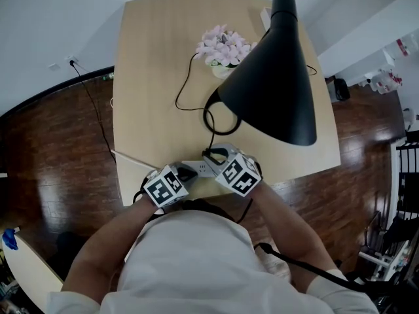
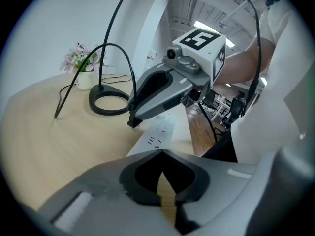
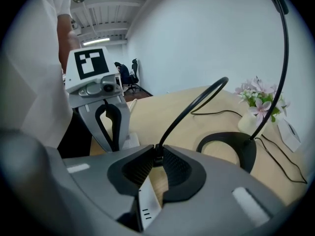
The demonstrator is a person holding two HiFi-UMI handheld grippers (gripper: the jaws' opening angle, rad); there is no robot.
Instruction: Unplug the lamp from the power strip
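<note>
A black lamp [image 1: 275, 84] with a ring base [image 1: 220, 131] stands on the wooden table [image 1: 150, 64]. Its cable [image 3: 197, 102] runs down to a black plug [image 3: 156, 155] in the white power strip [image 1: 201, 169] at the table's near edge. My right gripper [image 3: 156, 154] is shut on that plug, and from the left gripper view its tips [image 2: 134, 121] sit right on the strip [image 2: 160, 129]. My left gripper [image 2: 161, 154] is shut, with its tips meeting over the strip's other end. From the right gripper view it [image 3: 114, 148] points down at the strip [image 3: 130, 141].
A small vase of pink flowers [image 1: 224, 48] stands at the back of the table, with a thin black cord [image 1: 183, 84] looping beside it. The lamp shade overhangs the right half of the table. A dark wooden floor [image 1: 59, 156] surrounds the table.
</note>
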